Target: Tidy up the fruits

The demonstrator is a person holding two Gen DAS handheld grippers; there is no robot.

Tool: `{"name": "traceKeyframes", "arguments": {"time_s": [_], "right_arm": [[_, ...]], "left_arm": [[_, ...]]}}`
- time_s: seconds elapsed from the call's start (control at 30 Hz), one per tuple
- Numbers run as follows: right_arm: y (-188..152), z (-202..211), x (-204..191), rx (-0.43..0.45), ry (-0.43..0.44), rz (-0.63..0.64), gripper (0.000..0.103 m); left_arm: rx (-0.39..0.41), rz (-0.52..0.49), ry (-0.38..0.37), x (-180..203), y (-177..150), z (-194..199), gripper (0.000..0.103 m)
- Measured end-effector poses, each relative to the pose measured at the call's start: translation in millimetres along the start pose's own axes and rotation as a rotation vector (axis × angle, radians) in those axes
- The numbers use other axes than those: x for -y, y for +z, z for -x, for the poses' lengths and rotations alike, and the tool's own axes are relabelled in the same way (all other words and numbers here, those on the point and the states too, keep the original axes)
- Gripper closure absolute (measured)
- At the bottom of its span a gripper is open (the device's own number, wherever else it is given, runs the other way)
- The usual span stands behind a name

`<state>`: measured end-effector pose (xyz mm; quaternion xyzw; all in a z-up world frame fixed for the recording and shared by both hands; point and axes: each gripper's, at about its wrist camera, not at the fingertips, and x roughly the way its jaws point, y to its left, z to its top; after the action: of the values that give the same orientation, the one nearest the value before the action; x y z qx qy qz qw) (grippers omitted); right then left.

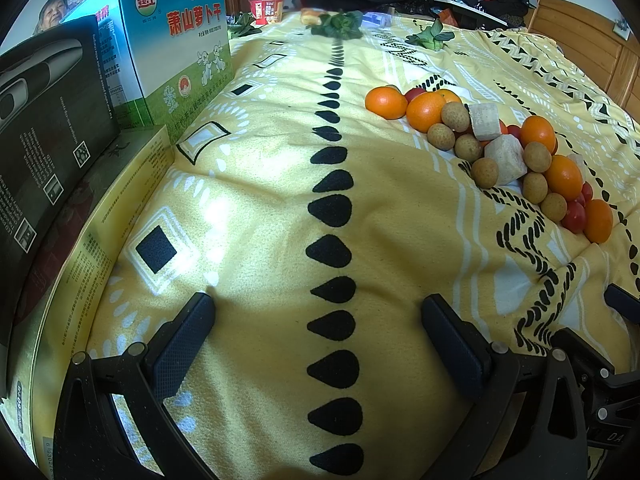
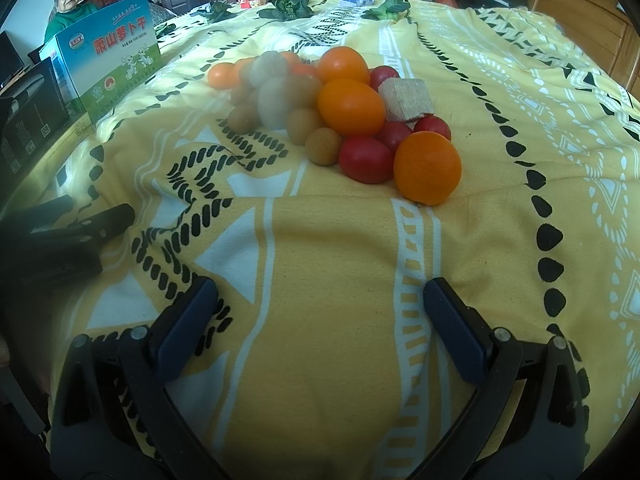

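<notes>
Fruit pile beside the blue box [image 1: 176, 48]: about 6 oranges [image 1: 425, 111], 9 brown longans [image 1: 455, 116], 5 tomatoes [image 2: 366, 159], 3 pale chunks [image 1: 505, 158].

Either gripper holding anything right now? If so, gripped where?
Nothing held. Left gripper and right gripper both stand open over the yellow blanket, nothing between their fingers; the fruit pile lies ahead, untouched.

A heap of round orange fruits [image 2: 351, 107], small red tomatoes [image 2: 366, 159], little brown round fruits [image 2: 323, 146] and pale cut chunks [image 2: 406, 99] is piled on the yellow patterned bedspread [image 2: 340, 280]. Cardboard boxes [image 1: 176, 44] are stood along its left edge. Green leafy bunches [image 1: 339, 26] are laid near its far edge.
</notes>
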<state>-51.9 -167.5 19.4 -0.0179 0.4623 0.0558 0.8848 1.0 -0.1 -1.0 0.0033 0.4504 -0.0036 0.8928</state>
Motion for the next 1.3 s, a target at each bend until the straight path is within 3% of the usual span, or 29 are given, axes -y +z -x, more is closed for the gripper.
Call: {"name": "traceKeyframes", "arguments": {"time_s": [0.37,0.57,0.7,1.0,1.3], "right_arm": [[0.1,0.4,-0.1,0.004,0.007,-0.003,0.0],[2.0,0.7,-1.8,-0.002,0.015,-0.002,0.0],[0.9,0.1,-0.4,-0.003,0.014,-0.002,0.0],[-2.3,1.2,1.3,0.005,0.008,0.0,0.0],[-3.1,1.9,1.4,0.008,0.006,0.002,0.0]], "left_arm": [[-0.012,-0.008,0.016,2.4,1.8,1.5,0.0],[-0.081,-0.045,0.029,11.3,10.9,26.8,0.0],[-0.074,-0.053,0.002,18.1,29.7,69.2,0.0],[0.053,-0.021,-0.089,19.6,75.0,171.0,0.0],[0.152,-0.037,-0.071,19.2,94.5,216.8,0.0]]}}
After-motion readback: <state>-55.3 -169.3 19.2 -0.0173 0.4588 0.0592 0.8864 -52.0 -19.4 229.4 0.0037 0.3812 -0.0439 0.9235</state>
